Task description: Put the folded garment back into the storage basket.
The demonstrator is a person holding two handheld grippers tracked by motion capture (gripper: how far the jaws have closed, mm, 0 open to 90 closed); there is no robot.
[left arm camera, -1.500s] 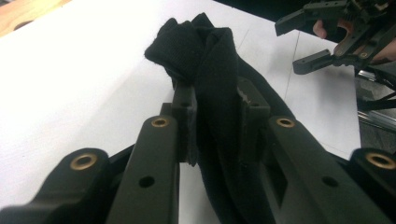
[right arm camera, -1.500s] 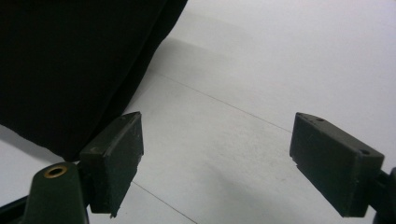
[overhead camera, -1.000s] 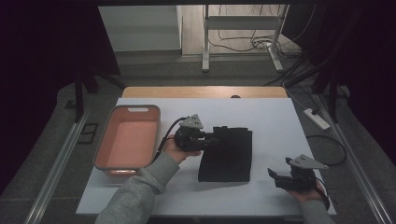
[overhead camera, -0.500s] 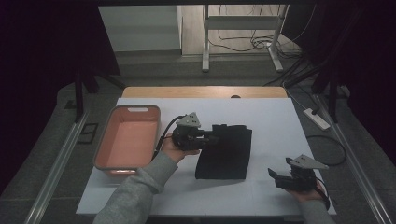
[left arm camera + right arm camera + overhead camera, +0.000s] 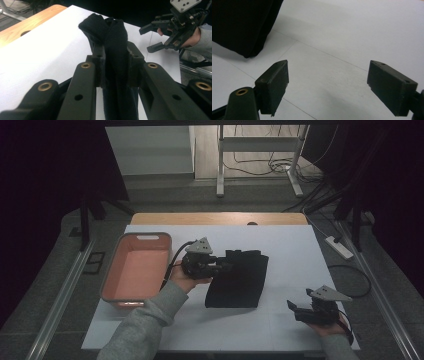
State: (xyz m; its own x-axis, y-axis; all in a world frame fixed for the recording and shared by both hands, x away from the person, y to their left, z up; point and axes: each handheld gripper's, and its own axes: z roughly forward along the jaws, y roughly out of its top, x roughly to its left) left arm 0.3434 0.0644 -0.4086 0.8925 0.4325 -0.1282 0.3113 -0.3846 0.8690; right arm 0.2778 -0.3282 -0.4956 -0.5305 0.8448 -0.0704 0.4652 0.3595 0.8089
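Cloth [image 5: 237,279], black, flat on the white tabletop [image 5: 300,250] beside the pink bin [image 5: 134,270]; my left tool [image 5: 222,267] pinches its left edge, forearm reaching in low. My right tool [image 5: 296,308] rests near the front right corner, jaws spread wide, well apart from the cloth.

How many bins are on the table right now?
1. The pink bin sits at the table's left edge, beside the left gripper, which is clamped on the black cloth.
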